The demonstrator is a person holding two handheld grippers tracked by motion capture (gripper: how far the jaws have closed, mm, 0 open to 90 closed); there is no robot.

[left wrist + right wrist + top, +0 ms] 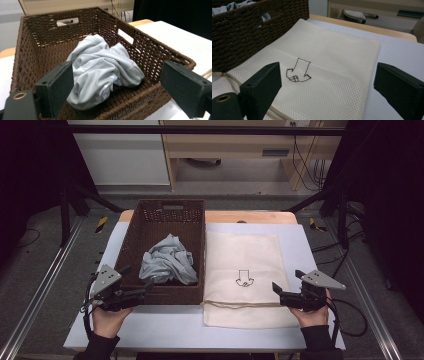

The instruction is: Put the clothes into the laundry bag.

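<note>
Crumpled grey garment sits heaped in the near half of the brown wicker basket, and that is plainly what the left gripper is lining up on; in the left gripper view the cloth bulges between and beyond the two spread jaws, which grip nothing. Nearest us, at six o'clock, the person's two hands come in low; the left hand holds its gripper just short of the basket's near wall, aimed toward one o'clock, probably so it can go over the rim; that rim is the one obstacle in its way. Over at four o'clock the right gripper hovers by the near right edge of the cream mesh bag, jaws wide and empty too; its placement suggests it is ready to take the bag's mouth. The bag lies flat just beside the basket, drawstring at the near end, a small arrow mark on its face. Farther out, at twelve o'clock, the table's wooden edge, then a cabinet on the floor behind.
</note>
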